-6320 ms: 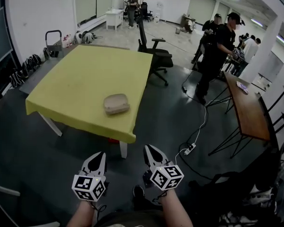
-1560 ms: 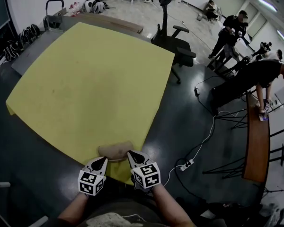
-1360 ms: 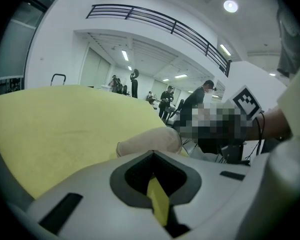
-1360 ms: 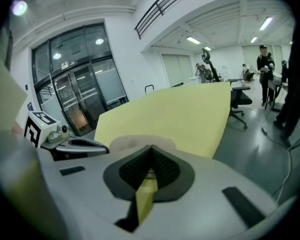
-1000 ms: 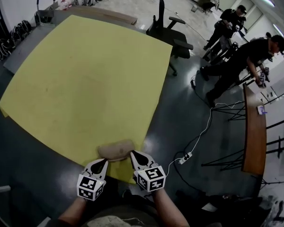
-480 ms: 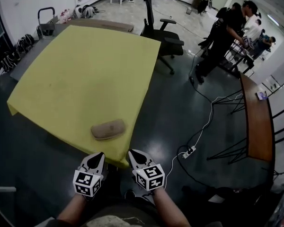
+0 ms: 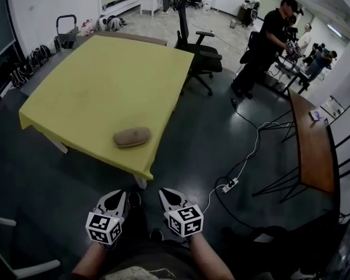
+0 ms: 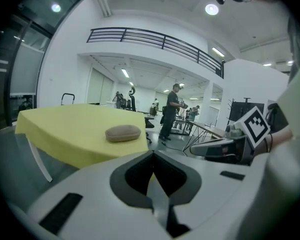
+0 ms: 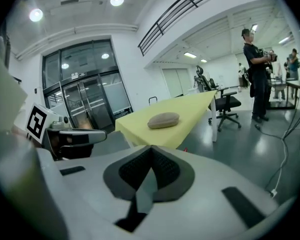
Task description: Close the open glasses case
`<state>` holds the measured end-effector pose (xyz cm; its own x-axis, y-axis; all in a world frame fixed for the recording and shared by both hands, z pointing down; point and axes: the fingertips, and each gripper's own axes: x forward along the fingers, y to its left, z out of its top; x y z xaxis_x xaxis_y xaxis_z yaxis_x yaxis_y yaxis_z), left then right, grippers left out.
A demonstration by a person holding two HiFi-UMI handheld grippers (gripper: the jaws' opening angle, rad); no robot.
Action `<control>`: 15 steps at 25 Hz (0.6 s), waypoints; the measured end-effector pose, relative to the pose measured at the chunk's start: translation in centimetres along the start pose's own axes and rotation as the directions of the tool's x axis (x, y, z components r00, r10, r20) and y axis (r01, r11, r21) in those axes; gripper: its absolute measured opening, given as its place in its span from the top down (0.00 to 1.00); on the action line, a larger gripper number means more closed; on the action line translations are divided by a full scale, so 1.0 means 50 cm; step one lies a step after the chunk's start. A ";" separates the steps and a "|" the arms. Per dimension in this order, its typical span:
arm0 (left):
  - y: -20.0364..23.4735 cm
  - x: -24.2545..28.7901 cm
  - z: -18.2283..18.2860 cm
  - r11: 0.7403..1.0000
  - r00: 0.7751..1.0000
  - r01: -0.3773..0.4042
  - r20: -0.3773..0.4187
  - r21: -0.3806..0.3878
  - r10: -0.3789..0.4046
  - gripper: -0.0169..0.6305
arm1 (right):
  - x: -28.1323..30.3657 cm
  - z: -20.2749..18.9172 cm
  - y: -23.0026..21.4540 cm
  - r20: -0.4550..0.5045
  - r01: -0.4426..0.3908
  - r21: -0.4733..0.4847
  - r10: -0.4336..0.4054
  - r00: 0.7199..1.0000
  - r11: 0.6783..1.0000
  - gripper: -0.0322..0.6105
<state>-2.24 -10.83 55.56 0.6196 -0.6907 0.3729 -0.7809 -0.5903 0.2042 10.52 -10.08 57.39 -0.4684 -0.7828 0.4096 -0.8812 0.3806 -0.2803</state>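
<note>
Tan oval glasses case (image 7: 132, 136) lying shut on yellow tabletop (image 7: 99, 74), task apparently complete; left hand-held gripper (image 7: 118, 195) and right hand-held gripper (image 7: 165, 192) clamped together, empty, well clear.

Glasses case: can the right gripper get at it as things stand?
Probably not from here: the right gripper hangs over the floor, short of the table and apart from the glasses case. Nothing stands between them, so a step forward would likely do.

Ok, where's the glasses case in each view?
Head view: case left of centre, near the table's front edge.
Left gripper view: case left of centre, on the table.
Right gripper view: case just above centre, on the table.
Shared landmark: the yellow table.
</note>
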 end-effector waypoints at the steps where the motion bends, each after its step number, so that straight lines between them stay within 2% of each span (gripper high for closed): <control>1: -0.005 -0.015 -0.003 1.000 1.000 -0.007 0.004 -0.007 0.007 0.96 | -0.010 -0.003 0.010 0.002 -0.006 -0.003 0.006 1.000 1.000 0.97; 8: -0.041 -0.076 -0.007 1.000 1.000 -0.009 0.020 0.011 0.009 0.96 | -0.065 -0.025 0.047 0.015 -0.005 0.000 0.005 1.000 1.000 0.97; 15: -0.047 -0.122 0.020 0.999 0.998 0.047 0.044 0.023 -0.048 0.96 | -0.081 -0.041 0.095 0.019 0.038 0.034 -0.039 0.999 0.999 0.97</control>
<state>-4.10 -5.66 51.92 0.6592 -0.6792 0.3227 -0.7490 -0.6314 0.2009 8.11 -4.11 56.17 -0.4328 -0.8063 0.4033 -0.8957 0.3337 -0.2940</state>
